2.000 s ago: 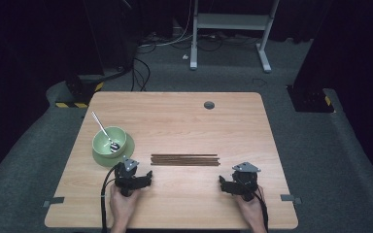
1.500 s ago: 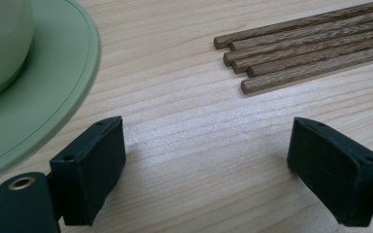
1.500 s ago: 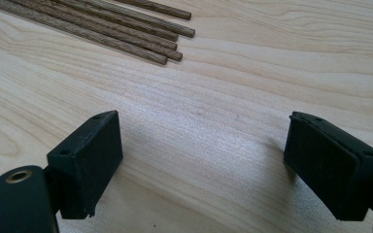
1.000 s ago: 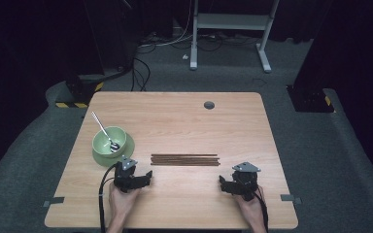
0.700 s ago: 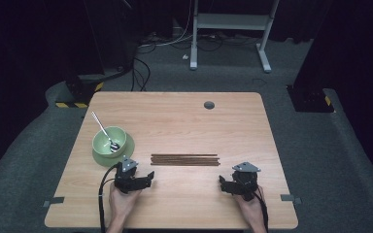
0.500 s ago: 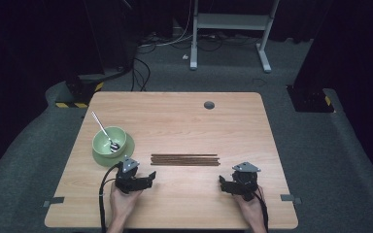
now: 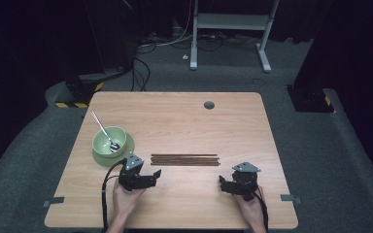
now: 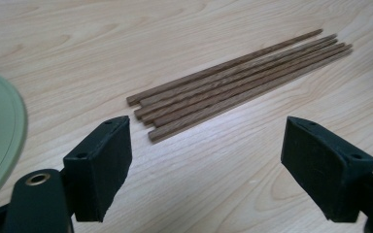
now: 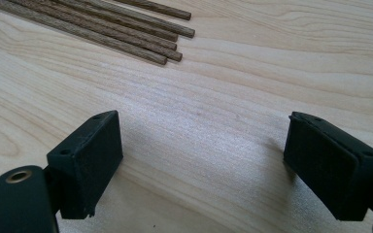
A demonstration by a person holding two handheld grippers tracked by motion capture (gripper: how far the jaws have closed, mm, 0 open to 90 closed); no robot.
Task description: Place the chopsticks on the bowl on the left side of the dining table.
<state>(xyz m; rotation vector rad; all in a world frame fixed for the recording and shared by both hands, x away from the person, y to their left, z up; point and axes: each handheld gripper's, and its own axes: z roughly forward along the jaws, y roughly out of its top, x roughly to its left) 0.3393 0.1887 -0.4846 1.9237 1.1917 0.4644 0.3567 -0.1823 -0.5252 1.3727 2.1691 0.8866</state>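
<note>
Hands are resting at the near edge of the tabletop [image 7: 184, 121], each holding a gripper low over the wood. Left gripper [image 7: 148, 175] is sitting with its fingers [image 8: 99, 165] spread wide and empty, turned toward the near-left end of the chopsticks [image 8: 238, 80], which is probably why it is angled inward rather than straight ahead. Right gripper [image 7: 225, 183] is likewise keeping its fingers [image 9: 87, 160] parted around nothing but bare wood, with the right-hand tips of the sticks lying just beyond and to one side in its own view. Both seem to be waiting in a ready stance, one near each end of the bundle, as if a lift from the ends is being prepared. Chopsticks are lying flat in the middle of the tabletop, side by side and touching, running across between the two grippers, their ends slightly staggered. Farther left, a green bowl [image 7: 109, 141] is sitting on a matching green saucer [image 7: 98, 156], just beyond the left gripper, and a metal spoon [image 7: 104, 132] is leaning inside it with its handle sticking out over the far-left rim; whether anything else is in the bowl is too small to tell.
</note>
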